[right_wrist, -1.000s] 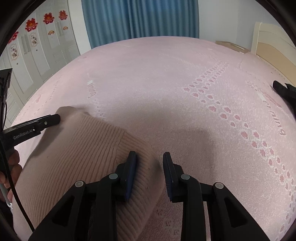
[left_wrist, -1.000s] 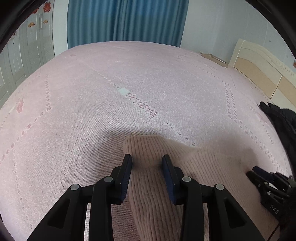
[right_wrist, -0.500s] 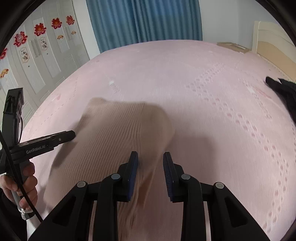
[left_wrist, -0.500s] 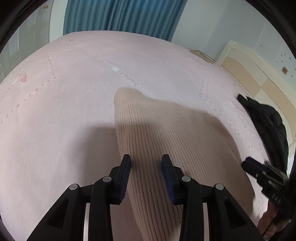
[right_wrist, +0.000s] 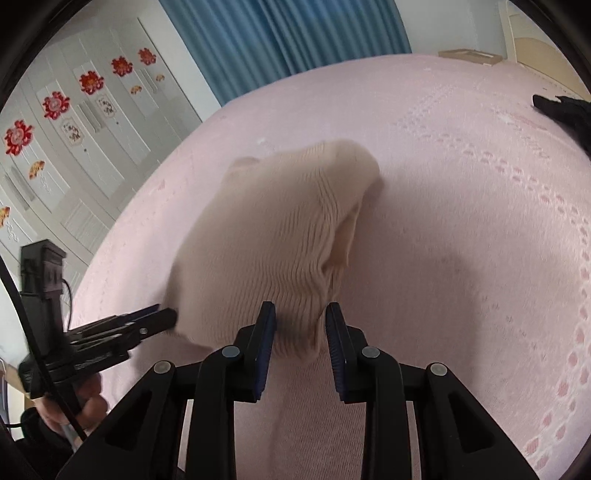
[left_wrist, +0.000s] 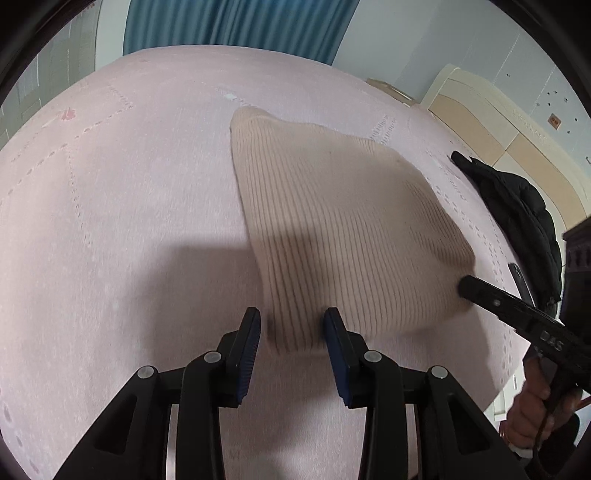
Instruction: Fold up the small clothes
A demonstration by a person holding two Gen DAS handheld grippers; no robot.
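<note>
A beige ribbed knit garment (left_wrist: 340, 229) hangs lifted above the pink bedspread (left_wrist: 110, 221), its far end trailing toward the bed. My left gripper (left_wrist: 293, 332) holds its near left corner between the jaws. My right gripper (right_wrist: 301, 328) holds the other near corner of the garment (right_wrist: 280, 236). The jaws stand fairly wide apart with knit bunched between them in both views. The right gripper's tip shows in the left wrist view (left_wrist: 480, 291), touching the garment's right corner. The left gripper's tip shows in the right wrist view (right_wrist: 155, 317).
A black jacket (left_wrist: 517, 206) lies on the bed at the right, near the cream headboard (left_wrist: 498, 122). Blue curtains (left_wrist: 236, 26) hang beyond the bed. White wardrobe doors with red flower stickers (right_wrist: 55, 103) stand to the left.
Both grippers have risen and pulled back with the garment, lifting it off the bed. It now hangs stretched between them, more of it visible.
</note>
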